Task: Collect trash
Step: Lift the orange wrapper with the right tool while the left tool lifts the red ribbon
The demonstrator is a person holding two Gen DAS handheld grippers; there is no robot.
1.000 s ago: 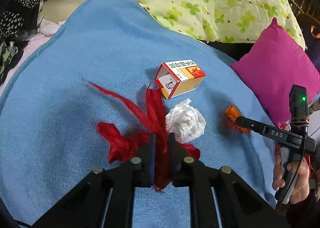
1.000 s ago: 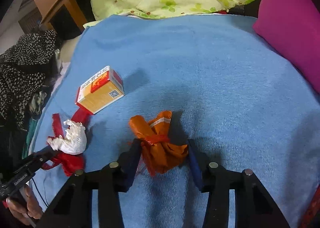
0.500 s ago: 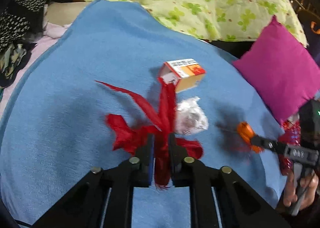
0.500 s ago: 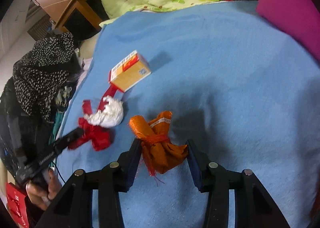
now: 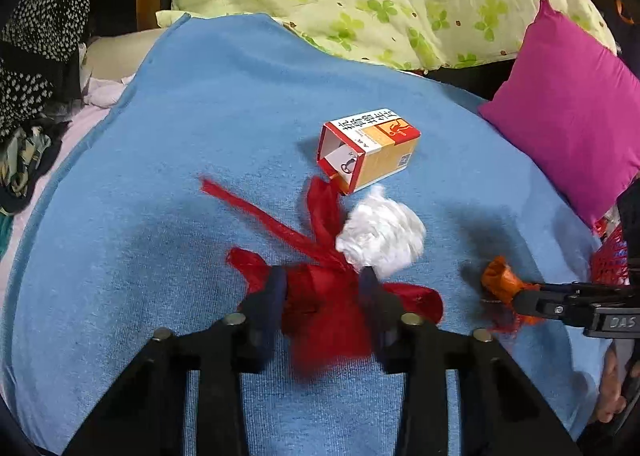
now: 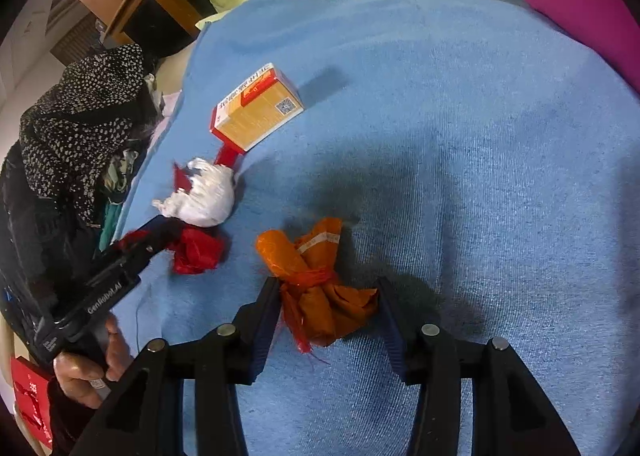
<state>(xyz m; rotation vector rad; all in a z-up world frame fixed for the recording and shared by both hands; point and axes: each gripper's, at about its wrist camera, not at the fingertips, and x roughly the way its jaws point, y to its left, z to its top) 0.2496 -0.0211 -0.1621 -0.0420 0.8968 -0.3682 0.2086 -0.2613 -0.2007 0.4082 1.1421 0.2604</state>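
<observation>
The left hand-held gripper (image 5: 322,288), its jaws just widened, is seen loosely straddling the red plastic scrap (image 5: 320,296). The orange bundle (image 6: 320,280), long axis running near to far, is flanked by the right hand-held gripper (image 6: 326,296), jaws likewise parting.

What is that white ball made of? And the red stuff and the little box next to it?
The white ball looks like crumpled tissue or soft paper: matte, full of creases. The red stuff seems thin plastic film, like a torn bag: slightly shiny, with floppy twisted strips. The little box looks like printed cardboard: stiff flat sides, sharp folded edges, smooth print and an open end flap.
</observation>
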